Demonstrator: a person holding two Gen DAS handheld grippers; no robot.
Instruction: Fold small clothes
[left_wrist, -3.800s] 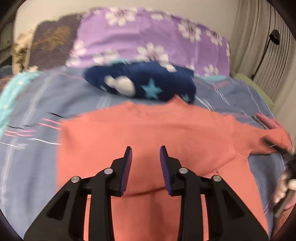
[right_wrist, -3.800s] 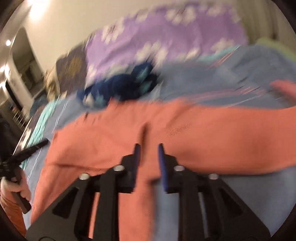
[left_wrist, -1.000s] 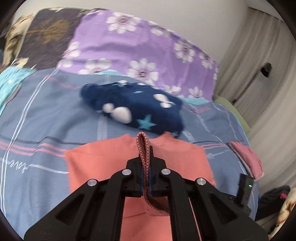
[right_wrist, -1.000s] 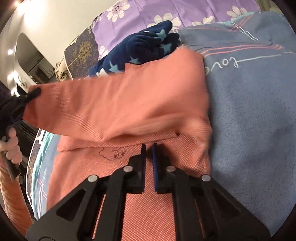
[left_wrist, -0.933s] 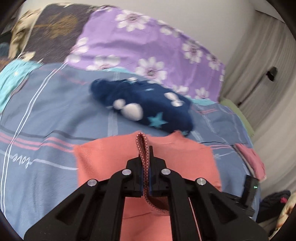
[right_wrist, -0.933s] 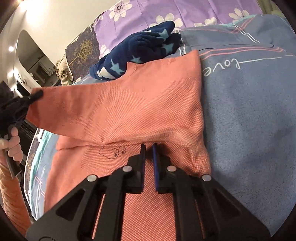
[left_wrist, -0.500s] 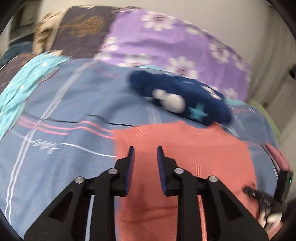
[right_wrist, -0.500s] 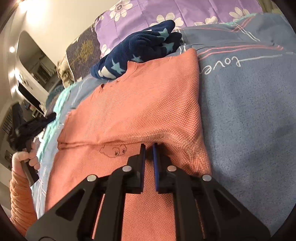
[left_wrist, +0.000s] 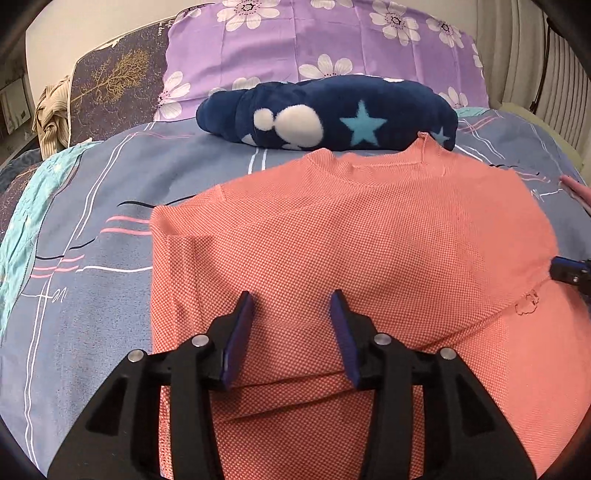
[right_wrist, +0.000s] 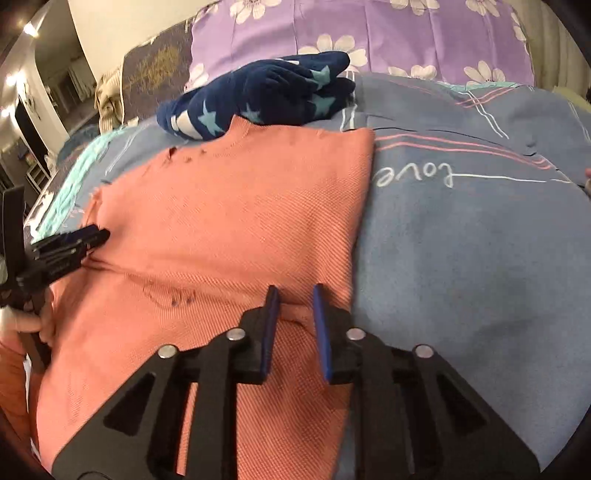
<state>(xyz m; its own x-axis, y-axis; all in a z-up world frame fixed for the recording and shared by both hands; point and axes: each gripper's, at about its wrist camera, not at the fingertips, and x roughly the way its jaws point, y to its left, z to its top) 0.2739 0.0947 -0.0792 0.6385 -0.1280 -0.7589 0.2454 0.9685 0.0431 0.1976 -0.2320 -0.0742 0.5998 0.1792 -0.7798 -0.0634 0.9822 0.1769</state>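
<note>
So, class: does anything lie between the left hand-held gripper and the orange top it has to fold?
Nothing visible does. The left hand-held gripper hangs open directly over the orange top; the navy star garment lies beyond the neckline.

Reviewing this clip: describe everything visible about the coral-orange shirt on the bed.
The coral-orange shirt is a small knit top with a fine waffle weave and a round neckline toward the pillows. It lies flat on the blue bedspread, folded into a narrow block with a layer across it. A small outline drawing shows near the fold edge. Its neckline end reaches the navy star plush.
</note>
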